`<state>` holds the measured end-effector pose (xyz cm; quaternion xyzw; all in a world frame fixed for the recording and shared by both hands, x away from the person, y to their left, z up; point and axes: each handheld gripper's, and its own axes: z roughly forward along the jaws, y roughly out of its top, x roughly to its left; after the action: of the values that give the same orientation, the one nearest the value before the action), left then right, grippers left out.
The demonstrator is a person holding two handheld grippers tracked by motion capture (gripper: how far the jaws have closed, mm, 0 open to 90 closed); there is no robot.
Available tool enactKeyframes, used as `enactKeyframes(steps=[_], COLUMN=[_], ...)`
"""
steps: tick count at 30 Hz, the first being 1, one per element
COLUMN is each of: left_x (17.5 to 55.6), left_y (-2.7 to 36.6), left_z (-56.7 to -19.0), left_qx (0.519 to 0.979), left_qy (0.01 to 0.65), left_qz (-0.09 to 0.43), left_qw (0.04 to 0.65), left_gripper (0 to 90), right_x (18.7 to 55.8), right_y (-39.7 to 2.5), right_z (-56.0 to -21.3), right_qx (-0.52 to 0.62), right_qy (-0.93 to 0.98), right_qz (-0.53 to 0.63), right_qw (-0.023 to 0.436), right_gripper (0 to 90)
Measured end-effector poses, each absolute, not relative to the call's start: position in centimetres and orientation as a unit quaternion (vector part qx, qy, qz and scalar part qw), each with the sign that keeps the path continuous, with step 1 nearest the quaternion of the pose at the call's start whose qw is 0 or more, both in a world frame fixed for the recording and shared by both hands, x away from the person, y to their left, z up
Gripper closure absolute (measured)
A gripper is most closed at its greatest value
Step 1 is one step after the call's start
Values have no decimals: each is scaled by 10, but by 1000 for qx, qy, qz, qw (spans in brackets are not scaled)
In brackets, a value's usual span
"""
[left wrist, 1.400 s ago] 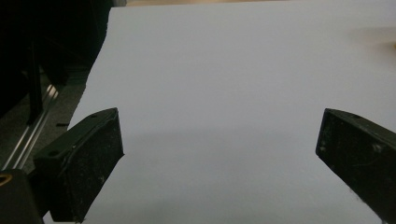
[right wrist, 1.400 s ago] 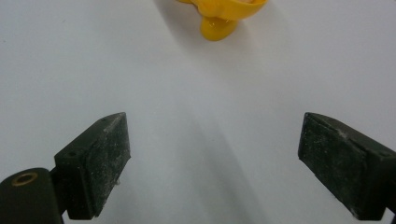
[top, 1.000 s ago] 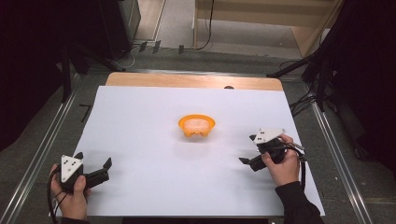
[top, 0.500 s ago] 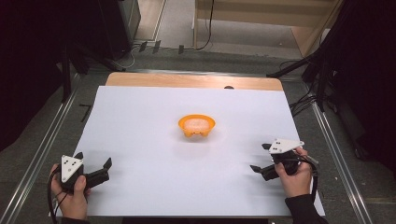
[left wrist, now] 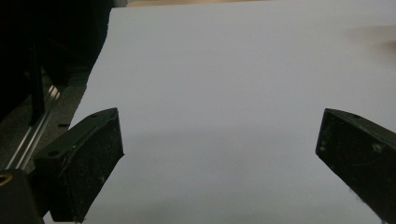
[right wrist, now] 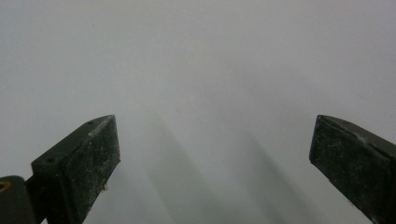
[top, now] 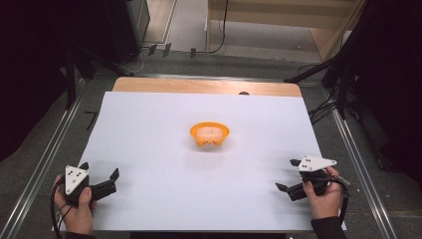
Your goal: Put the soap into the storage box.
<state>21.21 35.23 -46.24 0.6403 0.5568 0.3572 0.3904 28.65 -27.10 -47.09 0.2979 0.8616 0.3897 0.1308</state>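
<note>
An orange bowl [top: 209, 133] with pale contents sits in the middle of the white sheet [top: 164, 114]. My left gripper [top: 99, 170] rests low at the near left corner, held by a hand, its jaws wide apart and holding nothing. In the left gripper view, the left gripper [left wrist: 219, 140] spans bare white sheet. My right gripper [top: 287, 175] is at the near right, well apart from the bowl, open and pointing left. The right gripper view shows the right gripper [right wrist: 215, 140] open over plain white surface with faint shadows.
The table's wooden far edge [top: 206, 85] shows beyond the sheet, with a small dark mark [top: 243, 93] on it. Metal rails [top: 47, 159] run along both sides. Cables and dark stands [top: 343, 64] crowd the floor beyond.
My right gripper has drawn back from the bowl's right side toward the near right corner. The left gripper and the bowl have stayed put.
</note>
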Motion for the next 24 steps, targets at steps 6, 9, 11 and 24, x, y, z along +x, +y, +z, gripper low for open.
enactKeyframes(steps=[6, 9, 11, 24], left_x=[212, 212, 212, 212], left_y=[352, 352, 352, 353], left_z=[-462, -462, -462, -462], left_qx=[640, 640, 640, 639], left_qy=[557, 557, 557, 557], left_qz=[357, 357, 357, 357], left_qw=[391, 391, 390, 392], left_gripper=[10, 10, 10, 10], right_x=[278, 275, 270, 254], right_y=[-282, -287, -296, -322], right_z=[-477, -477, -479, -482], right_qx=[308, 313, 321, 353], right_qy=[858, 854, 849, 826], right_qz=[388, 393, 399, 416], right_qw=[135, 137, 133, 143], right_gripper=[0, 0, 0, 0])
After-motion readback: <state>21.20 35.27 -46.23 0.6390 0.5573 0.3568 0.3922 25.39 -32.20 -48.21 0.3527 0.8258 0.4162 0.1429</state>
